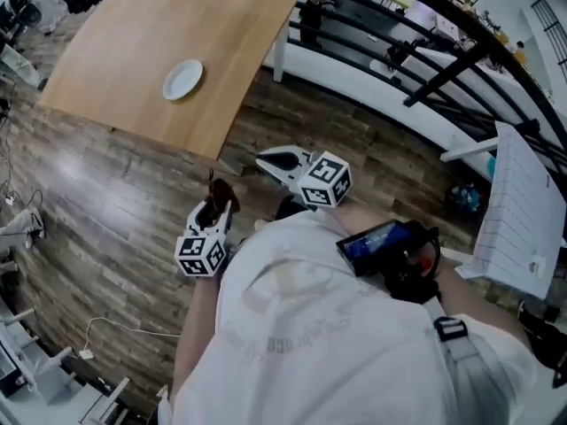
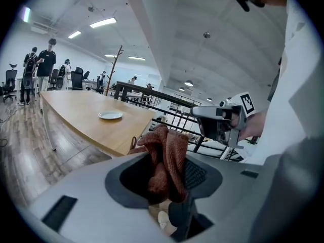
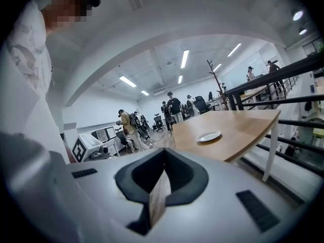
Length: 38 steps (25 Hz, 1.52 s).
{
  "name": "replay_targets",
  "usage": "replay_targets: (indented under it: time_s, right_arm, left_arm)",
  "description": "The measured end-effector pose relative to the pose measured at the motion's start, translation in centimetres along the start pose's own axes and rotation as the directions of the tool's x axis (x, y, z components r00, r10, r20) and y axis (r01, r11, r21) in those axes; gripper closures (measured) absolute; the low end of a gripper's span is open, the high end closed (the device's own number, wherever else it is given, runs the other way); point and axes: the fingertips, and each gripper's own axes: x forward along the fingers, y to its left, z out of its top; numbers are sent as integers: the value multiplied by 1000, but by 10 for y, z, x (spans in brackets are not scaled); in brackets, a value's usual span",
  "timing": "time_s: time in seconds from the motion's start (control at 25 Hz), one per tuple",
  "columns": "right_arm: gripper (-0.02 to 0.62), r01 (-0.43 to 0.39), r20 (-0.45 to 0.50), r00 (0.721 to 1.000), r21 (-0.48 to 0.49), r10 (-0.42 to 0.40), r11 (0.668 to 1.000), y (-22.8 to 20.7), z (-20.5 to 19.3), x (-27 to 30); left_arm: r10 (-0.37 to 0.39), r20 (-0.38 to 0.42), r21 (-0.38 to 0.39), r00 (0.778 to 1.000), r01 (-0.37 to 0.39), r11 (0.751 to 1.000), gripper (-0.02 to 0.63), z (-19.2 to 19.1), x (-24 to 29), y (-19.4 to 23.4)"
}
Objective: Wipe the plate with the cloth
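Note:
A small white plate [image 1: 182, 80] lies on the light wooden table [image 1: 124, 69], well ahead of both grippers. My left gripper [image 1: 217, 202] hangs over the floor, off the table's near edge, shut on a bunched rust-brown cloth [image 1: 215, 206]. In the left gripper view the cloth [image 2: 164, 156] sticks up between the jaws, and the plate [image 2: 110, 115] shows far off on the table [image 2: 76, 118]. My right gripper [image 1: 267, 159] is held beside it, jaws together with nothing in them. In the right gripper view the plate [image 3: 208, 136] lies ahead to the right of the gripper [image 3: 161, 173].
Black railings [image 1: 416, 56] run behind the table's right side. A white radiator-like panel [image 1: 523, 211] stands at the right. Cables [image 1: 97, 326] trail on the wood floor at the left. Several people [image 3: 129, 125] stand by desks in the distance.

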Motion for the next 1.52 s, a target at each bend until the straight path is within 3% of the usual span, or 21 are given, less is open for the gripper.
replay_targets:
  time_s: [0.12,0.64,1.12,1.52]
  right_arm:
    - [581,5,8,1000,-5,-5,1000,-15,18,9]
    - [581,2,-7,1000,30,-2,1000,-32,18,-8]
    - [581,4,-40,999,88,0,996,-79,3,-38]
    - [581,-22,-51,998,130,29,991,-106,-8,-53]
  left_arm:
    - [7,14,6,1000,-8,1000,437,17,11,5]
    - [16,-5,-16,1000,-16,1000,437,19,28,-12]
    - [35,-43,-10,998,-35,999,437,30,69,-40]
    - [94,-43,-11,995,-95,995,437,40,85,-55]
